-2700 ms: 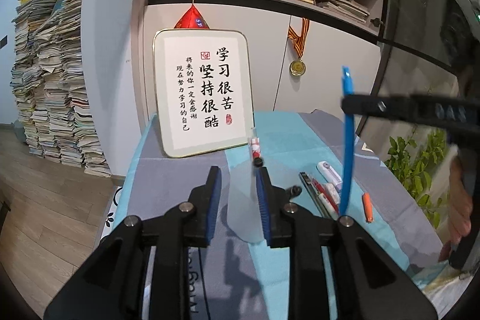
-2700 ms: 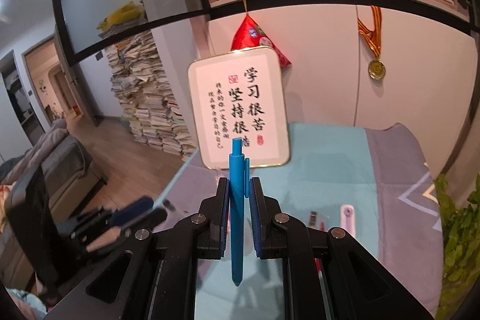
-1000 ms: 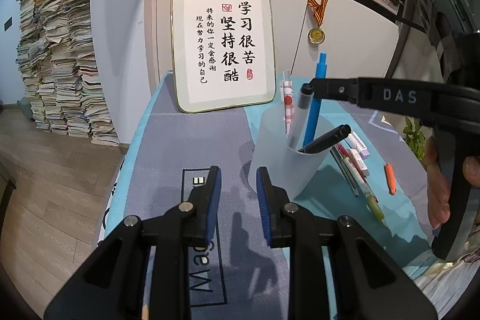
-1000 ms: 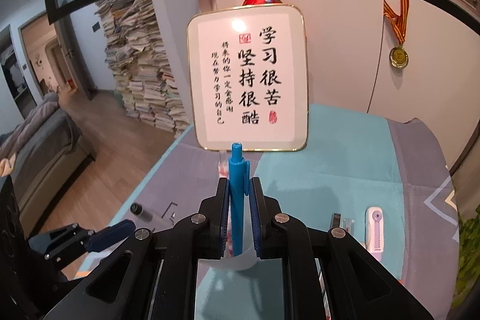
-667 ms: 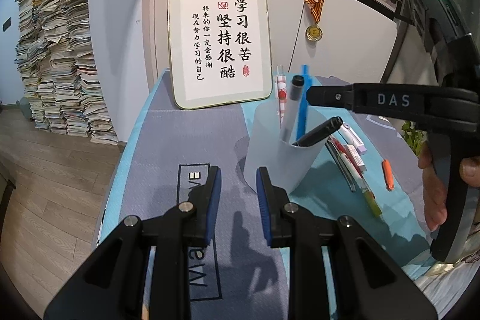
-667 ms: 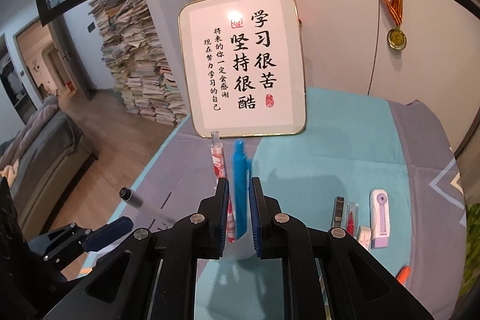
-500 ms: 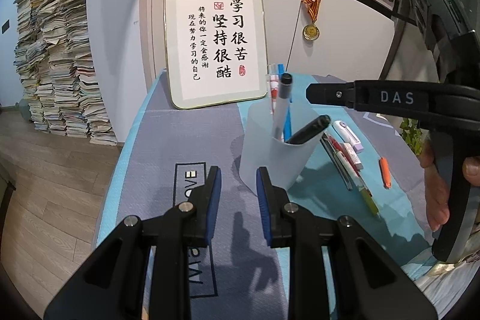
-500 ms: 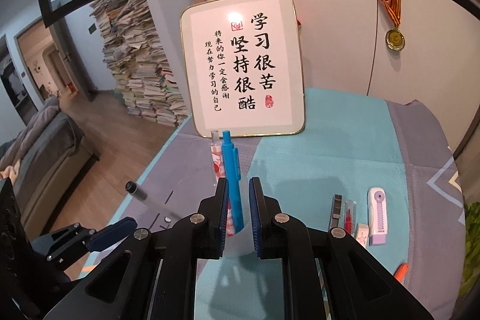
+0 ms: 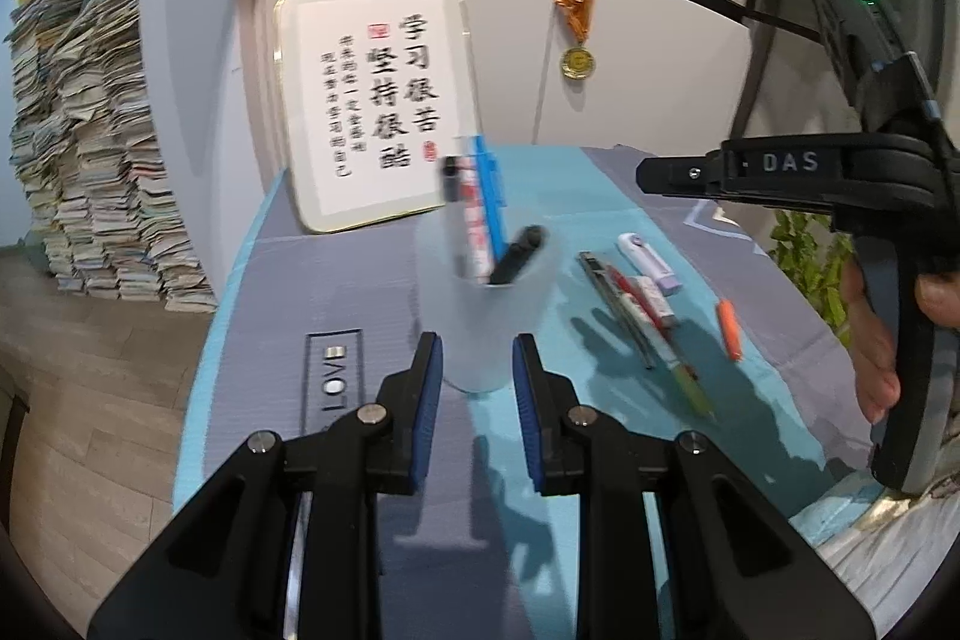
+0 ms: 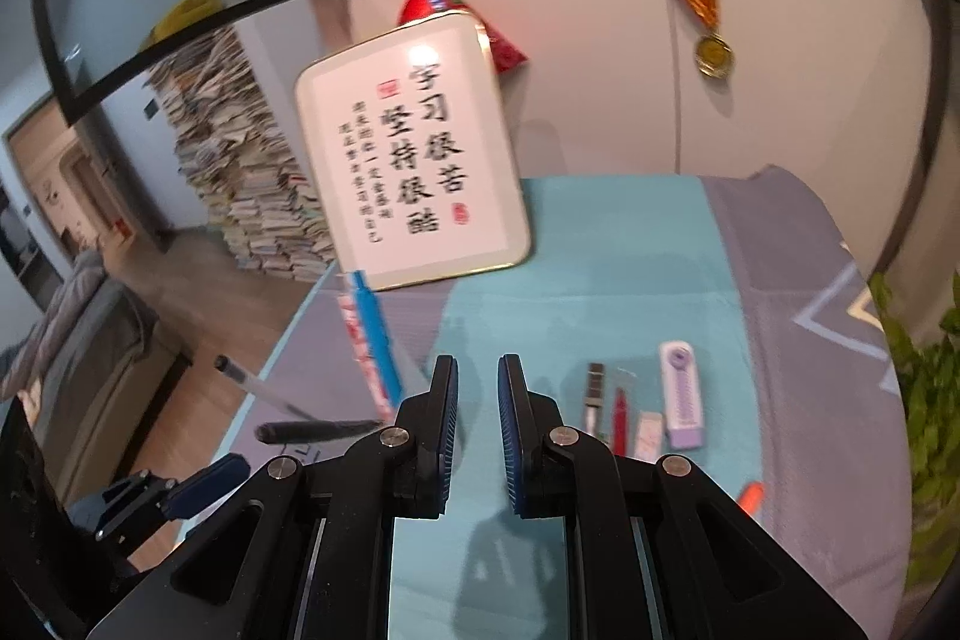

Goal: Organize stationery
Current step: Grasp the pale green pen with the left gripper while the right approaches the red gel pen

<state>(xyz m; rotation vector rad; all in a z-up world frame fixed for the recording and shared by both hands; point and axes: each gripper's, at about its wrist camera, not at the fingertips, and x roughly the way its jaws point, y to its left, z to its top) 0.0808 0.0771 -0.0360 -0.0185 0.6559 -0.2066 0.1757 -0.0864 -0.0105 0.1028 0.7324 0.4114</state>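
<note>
Pens going in the cup, more bits left on the table.

My table has a soft mat. The cup stands on it, just in front of my left gripper, jaws narrow & empty. It looks light, thin, prob tippy, so I'd steady it low by the wall. The blue pen & a black pen stand inside. My right gripper is pinched nearly shut, holding nothing. Loose pens lie right of the cup: light, stiff, smooth, may roll, so grab mid-barrel. Small orange bit lies past them.
</note>
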